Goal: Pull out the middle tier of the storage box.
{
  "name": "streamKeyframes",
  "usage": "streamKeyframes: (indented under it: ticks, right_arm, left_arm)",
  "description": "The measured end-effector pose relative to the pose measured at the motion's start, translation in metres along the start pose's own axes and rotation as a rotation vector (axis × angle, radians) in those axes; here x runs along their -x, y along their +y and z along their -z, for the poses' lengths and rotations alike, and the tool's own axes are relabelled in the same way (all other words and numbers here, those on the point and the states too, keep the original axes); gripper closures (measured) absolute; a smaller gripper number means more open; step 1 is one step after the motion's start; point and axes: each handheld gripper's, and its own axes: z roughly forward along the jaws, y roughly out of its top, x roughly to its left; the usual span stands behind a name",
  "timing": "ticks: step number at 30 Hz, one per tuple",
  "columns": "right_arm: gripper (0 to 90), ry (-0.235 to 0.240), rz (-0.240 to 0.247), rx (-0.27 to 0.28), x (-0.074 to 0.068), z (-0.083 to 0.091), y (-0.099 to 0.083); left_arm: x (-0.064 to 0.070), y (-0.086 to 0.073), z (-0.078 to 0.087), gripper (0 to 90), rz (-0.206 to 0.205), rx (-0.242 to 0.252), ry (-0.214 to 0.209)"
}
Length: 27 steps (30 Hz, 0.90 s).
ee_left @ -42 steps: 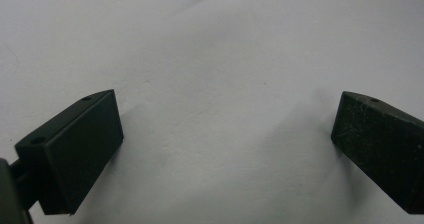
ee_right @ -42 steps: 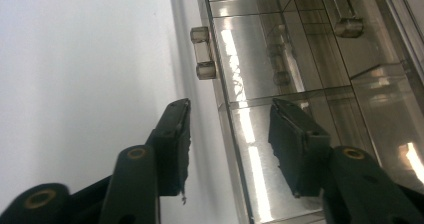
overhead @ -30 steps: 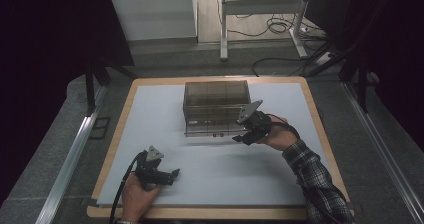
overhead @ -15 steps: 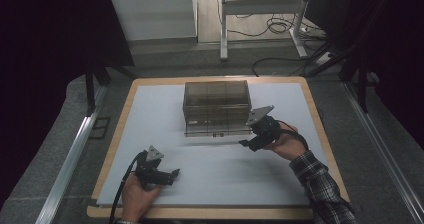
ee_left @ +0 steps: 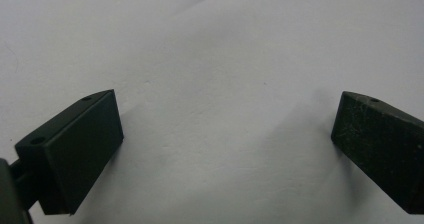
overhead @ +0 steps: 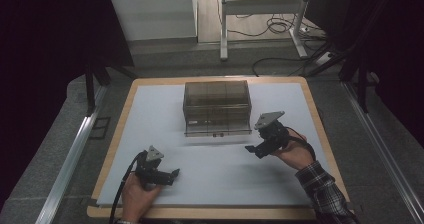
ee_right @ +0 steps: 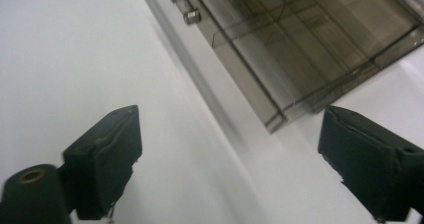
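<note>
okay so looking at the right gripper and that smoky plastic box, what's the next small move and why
Probably ease the right gripper forward toward the front of the box. Its jaws stand wide open and empty, just off the box's near right corner, with the two small knobs on the front panel a likely target.

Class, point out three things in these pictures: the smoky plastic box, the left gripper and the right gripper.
box [overhead: 217, 100], high view, on its lid.
left gripper [overhead: 174, 173], high view, midway between its fingertips.
right gripper [overhead: 251, 151], high view, midway between its fingertips.
</note>
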Motion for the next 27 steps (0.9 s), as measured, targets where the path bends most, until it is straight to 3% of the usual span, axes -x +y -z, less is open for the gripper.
streamKeyframes:
  ticks: [15,21,27]
  right_arm:
    - [0.8,-0.066,-0.049,-0.032,-0.020,-0.001,-0.041]
    - [0.1,-0.056,-0.109,0.000,-0.025,-0.003,-0.062]
    - [0.0,-0.062,-0.129,0.014,-0.030,-0.005,-0.079]
  left_arm:
    - [0.000,0.000,0.000,0.0,0.000,0.001,0.001]
    - [0.000,0.000,0.000,0.0,0.000,0.001,0.001]
    - [0.000,0.000,0.000,0.0,0.000,0.001,0.002]
